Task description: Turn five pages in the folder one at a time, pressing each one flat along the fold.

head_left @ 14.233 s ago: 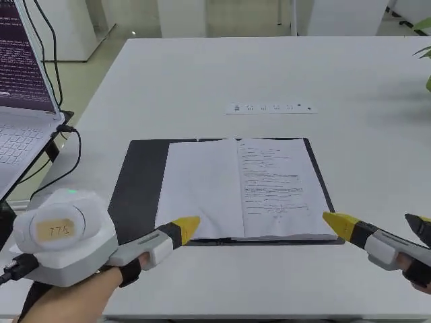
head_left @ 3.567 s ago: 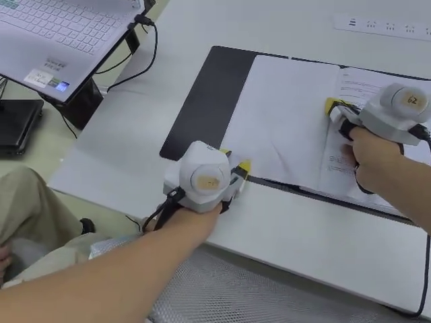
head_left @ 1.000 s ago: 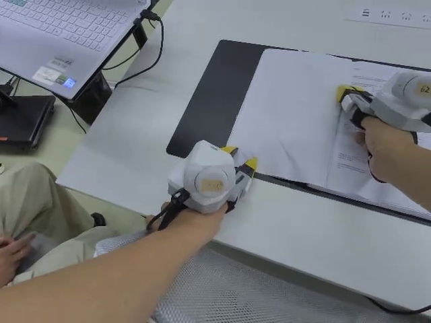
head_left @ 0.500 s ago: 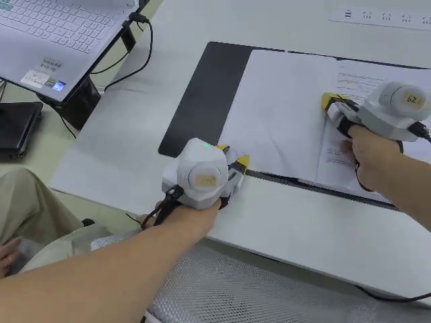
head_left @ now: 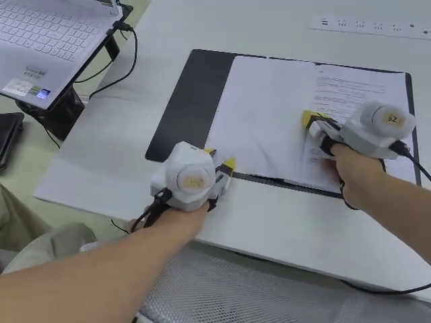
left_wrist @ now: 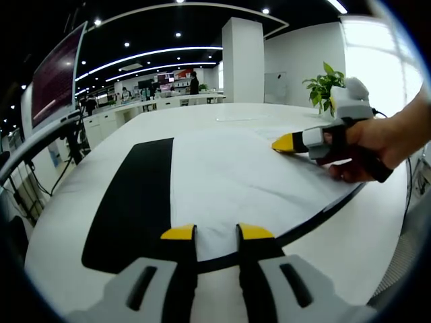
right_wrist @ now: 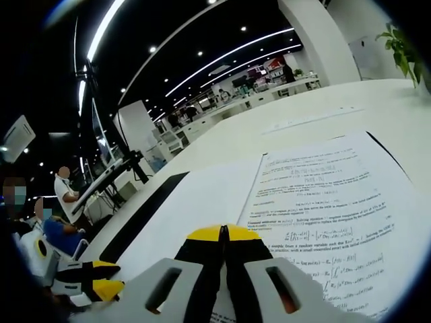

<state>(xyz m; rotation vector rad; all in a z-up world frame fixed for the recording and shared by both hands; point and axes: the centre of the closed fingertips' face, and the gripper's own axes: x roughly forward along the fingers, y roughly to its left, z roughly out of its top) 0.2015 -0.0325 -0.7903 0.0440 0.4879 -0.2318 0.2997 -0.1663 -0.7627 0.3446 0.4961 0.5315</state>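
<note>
The folder lies open on the table, its black cover (head_left: 182,101) bare at the left. A blank white page (head_left: 262,114) lies beside a printed page (head_left: 357,91). My right gripper (head_left: 308,119) is shut, its yellow tips (right_wrist: 223,234) down on the fold between the two pages, with nothing held. My left gripper (head_left: 219,158) rests at the near edge of the blank page (left_wrist: 229,175). Its jaws (left_wrist: 217,232) stand a little apart. The right gripper (left_wrist: 286,142) also comes in from the right of the left gripper view.
A laptop (head_left: 47,40) on a stand sits at the far left with a cable (head_left: 111,64) running to the table. A power strip (head_left: 367,25) lies beyond the folder. The table's near edge (head_left: 283,259) runs just below my hands.
My right gripper has slid along the fold toward me, staying shut. The left gripper has kept its place at the near page edge. The head camera has shifted.
</note>
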